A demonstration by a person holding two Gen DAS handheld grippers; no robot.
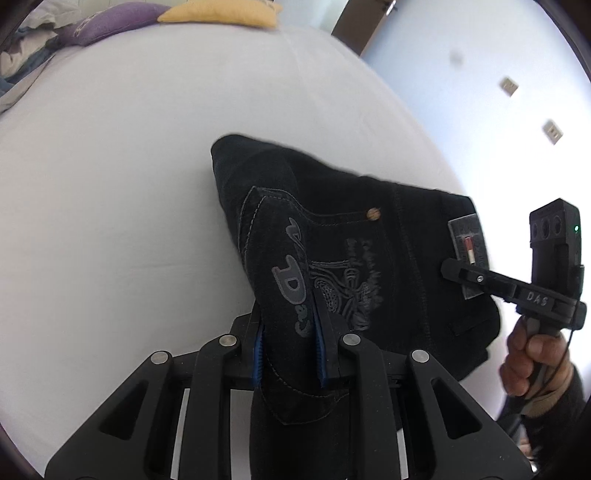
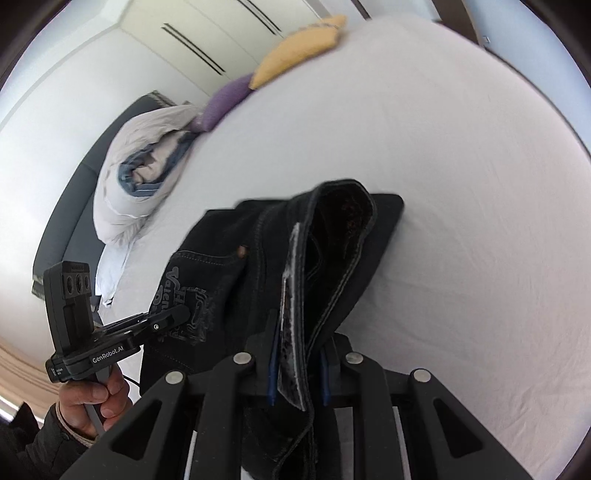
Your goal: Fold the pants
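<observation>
Black jeans [image 1: 369,236] with grey embroidery and a leather waist patch lie partly folded on a white bed [image 1: 129,147]. My left gripper [image 1: 290,332] is shut on the back-pocket side of the pants and lifts that edge. My right gripper [image 2: 297,365] is shut on the waistband with the patch [image 2: 291,295], holding it raised above the bed. The right gripper also shows in the left wrist view [image 1: 454,271] at the waist patch. The left gripper shows in the right wrist view [image 2: 173,317] at the embroidered pocket. The far part of the pants [image 2: 384,218] rests on the sheet.
A yellow pillow [image 1: 221,14] and a purple pillow [image 1: 107,22] lie at the head of the bed. A crumpled white and blue duvet [image 2: 140,173] sits at the bed's left side. White wardrobe doors [image 2: 207,40] stand behind. The bed's right edge meets a pale floor [image 1: 498,92].
</observation>
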